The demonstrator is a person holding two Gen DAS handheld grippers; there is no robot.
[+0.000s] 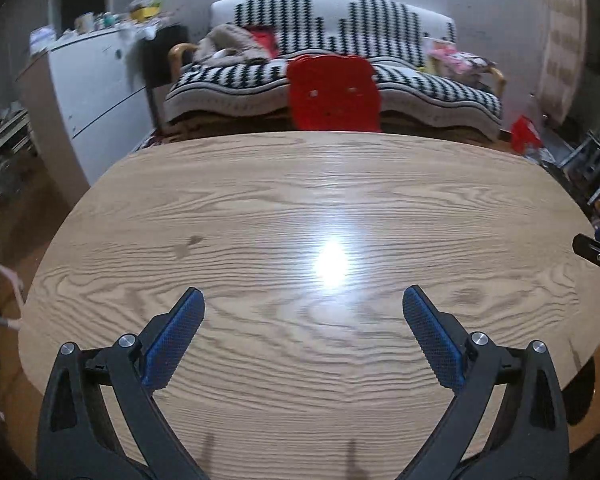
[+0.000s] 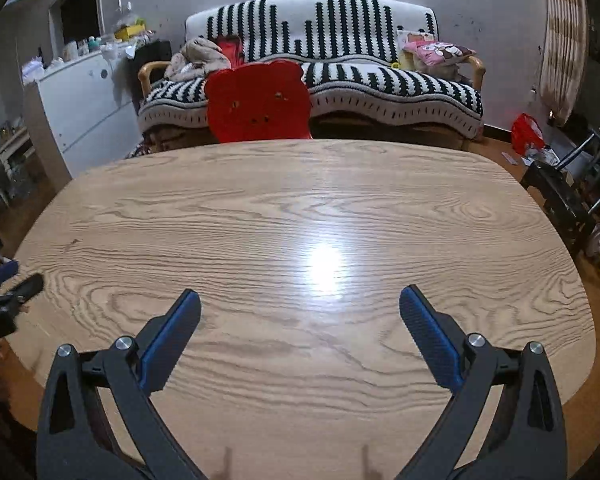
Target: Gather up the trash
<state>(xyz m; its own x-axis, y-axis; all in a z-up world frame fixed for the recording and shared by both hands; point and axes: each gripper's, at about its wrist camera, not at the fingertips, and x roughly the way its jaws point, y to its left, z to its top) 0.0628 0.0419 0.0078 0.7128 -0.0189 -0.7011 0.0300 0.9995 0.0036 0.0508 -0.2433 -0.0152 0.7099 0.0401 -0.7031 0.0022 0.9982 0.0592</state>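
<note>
- The left gripper (image 1: 303,308) hangs over the near part of the wooden table (image 1: 260,208), tilted down, jaws spread wide with nothing between them.
- The right gripper (image 2: 300,306) is posed the same way, wide apart and holding nothing.
- The left view catches the right gripper's tip at its right edge; the right view catches the left gripper's tip at its left edge.
- Only the right view shows the pink cushion (image 2: 440,52) sharply.
- One red chair (image 2: 258,102) stands at the far edge, one striped sofa (image 2: 340,76) beyond.
- No trash shows on the table; a red bag (image 2: 526,134) sits on the floor far right.
</note>
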